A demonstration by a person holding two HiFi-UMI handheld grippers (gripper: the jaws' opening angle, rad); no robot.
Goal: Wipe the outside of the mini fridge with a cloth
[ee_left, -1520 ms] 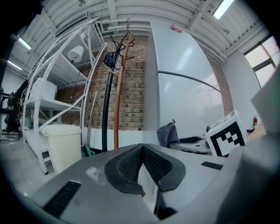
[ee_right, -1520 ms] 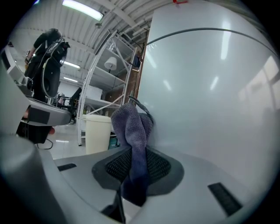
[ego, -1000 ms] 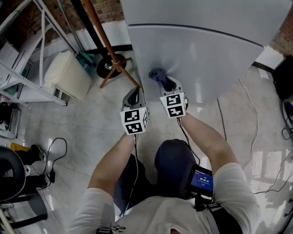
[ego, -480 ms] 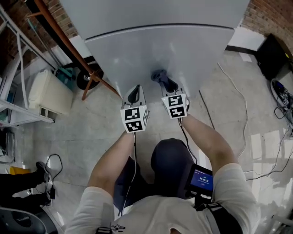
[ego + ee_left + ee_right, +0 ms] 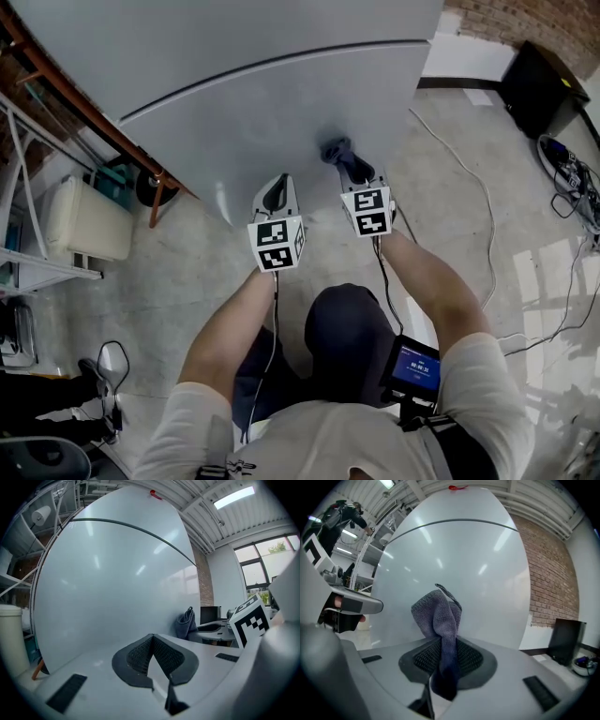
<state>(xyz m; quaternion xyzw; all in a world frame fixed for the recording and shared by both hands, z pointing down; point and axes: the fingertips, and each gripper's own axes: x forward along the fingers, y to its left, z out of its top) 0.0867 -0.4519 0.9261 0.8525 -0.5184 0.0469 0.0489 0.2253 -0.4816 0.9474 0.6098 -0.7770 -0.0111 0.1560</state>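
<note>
The silver-grey mini fridge (image 5: 244, 103) fills the top of the head view, with a dark seam between its two doors. My right gripper (image 5: 352, 169) is shut on a grey-blue cloth (image 5: 336, 150), whose bunched end rests against the lower door. In the right gripper view the cloth (image 5: 439, 616) stands up from between the jaws in front of the fridge (image 5: 454, 569). My left gripper (image 5: 275, 192) is shut with nothing in it, just short of the same door. The left gripper view shows its jaws closed together (image 5: 152, 656) and the cloth (image 5: 186, 623) off to the right.
A reddish-brown pole (image 5: 89, 112) leans along the fridge's left side. A cream box (image 5: 84, 225) and a white rack (image 5: 23, 187) stand on the floor at the left. Cables (image 5: 487, 234) trail over the concrete floor at the right, near a black case (image 5: 544, 89).
The view has swung so the fridge now sits further left and fills more of the frame. Both grippers have stayed close to the lower door, the right one shifting slightly right with the cloth.
</note>
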